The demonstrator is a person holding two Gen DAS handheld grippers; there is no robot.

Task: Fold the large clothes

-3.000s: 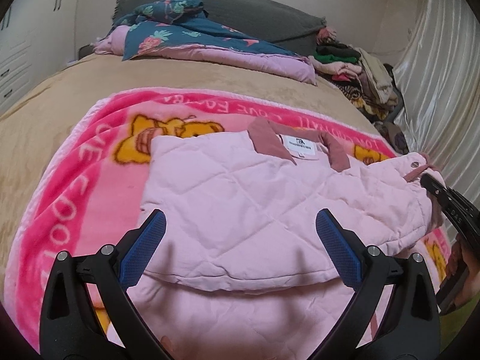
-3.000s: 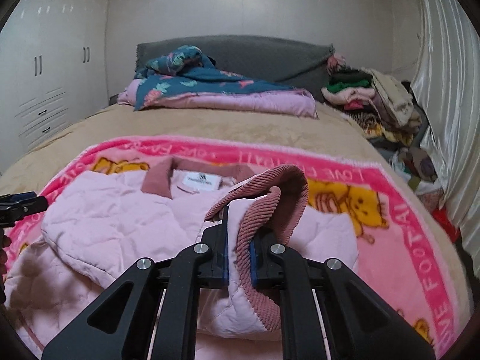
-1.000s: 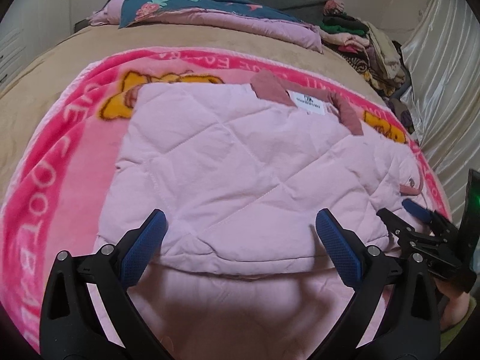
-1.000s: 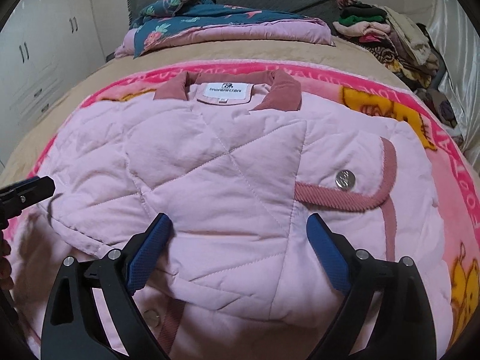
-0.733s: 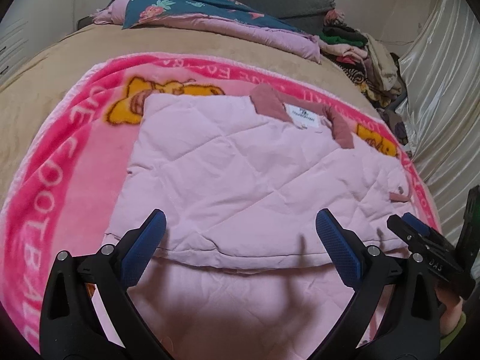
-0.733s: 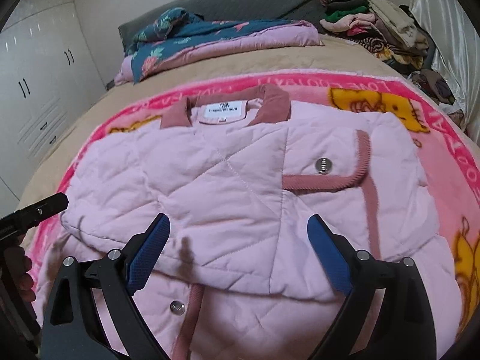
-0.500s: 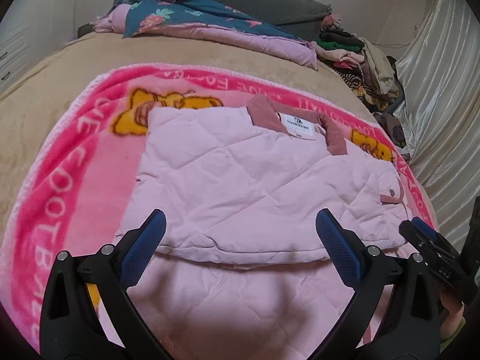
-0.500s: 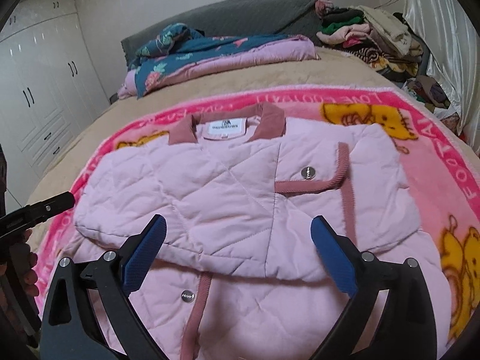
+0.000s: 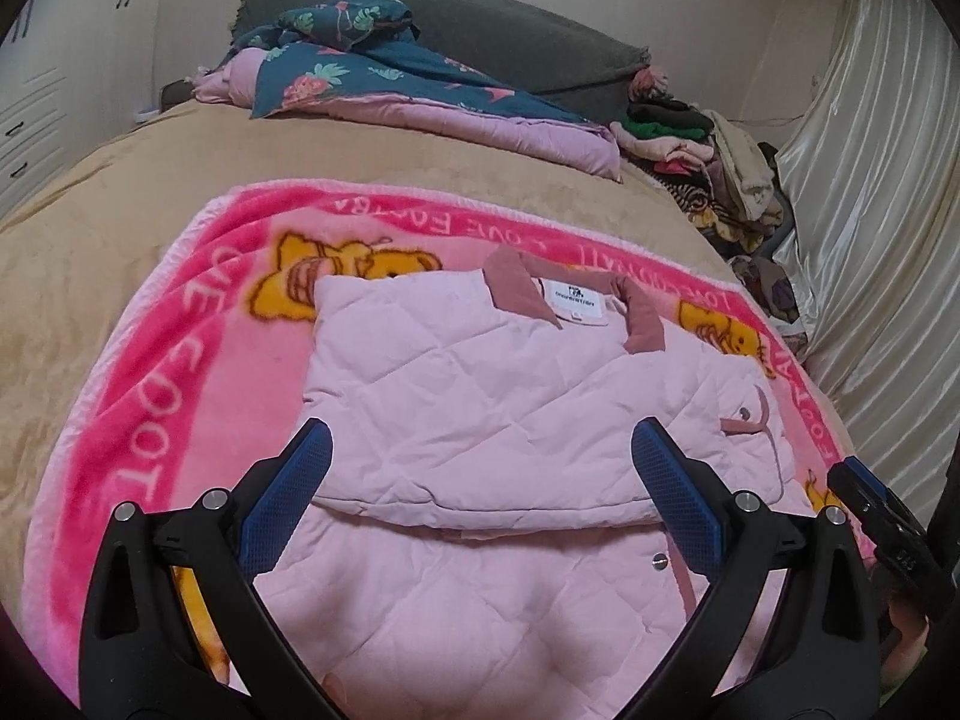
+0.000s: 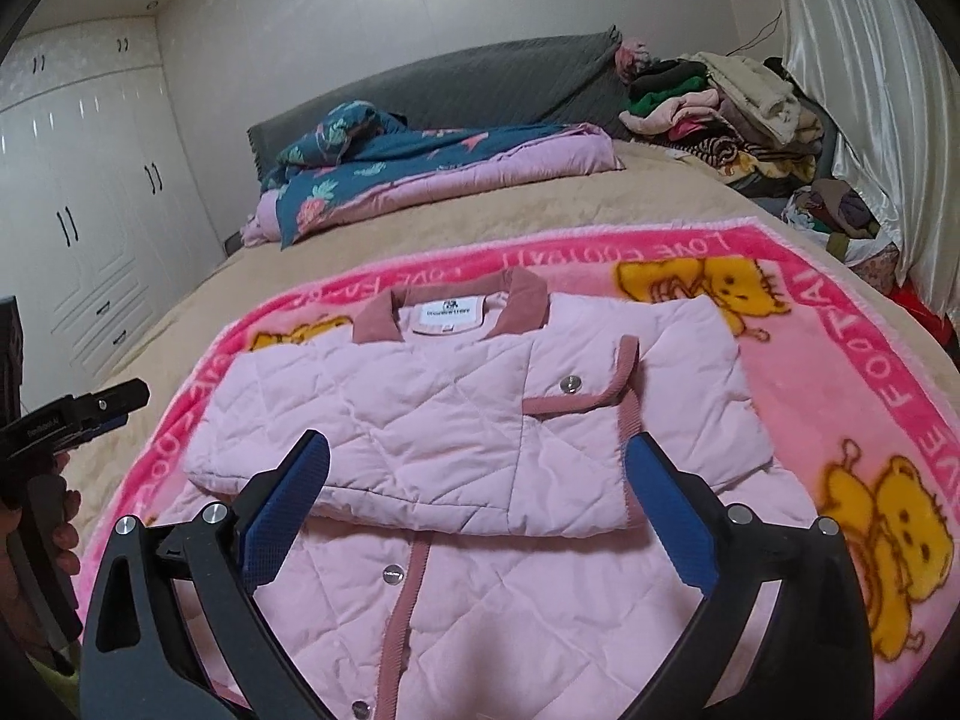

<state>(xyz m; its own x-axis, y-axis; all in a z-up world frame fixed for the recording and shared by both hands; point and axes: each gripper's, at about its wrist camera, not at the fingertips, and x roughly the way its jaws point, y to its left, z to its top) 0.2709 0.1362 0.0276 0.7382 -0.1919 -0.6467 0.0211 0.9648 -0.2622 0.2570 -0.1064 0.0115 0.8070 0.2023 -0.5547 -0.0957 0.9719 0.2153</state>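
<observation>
A pale pink quilted jacket with a dusty-rose collar lies face up on a pink cartoon blanket. Both sleeves are folded across its chest, and the cuff with a snap lies on top. My left gripper hovers open above the jacket's lower half with nothing between its blue pads. My right gripper is also open and empty, above the button placket. Each gripper shows at the edge of the other's view: the right gripper at the right, the left gripper at the left, in a hand.
The blanket lies on a tan bedspread. A folded floral quilt and a grey headboard are at the far end. A heap of clothes sits far right by a shiny curtain. White wardrobes stand on the left.
The right gripper let go of the sleeve cuff, which now lies across the chest. Both grippers drew back and up from the jacket, which looks smaller and farther.
</observation>
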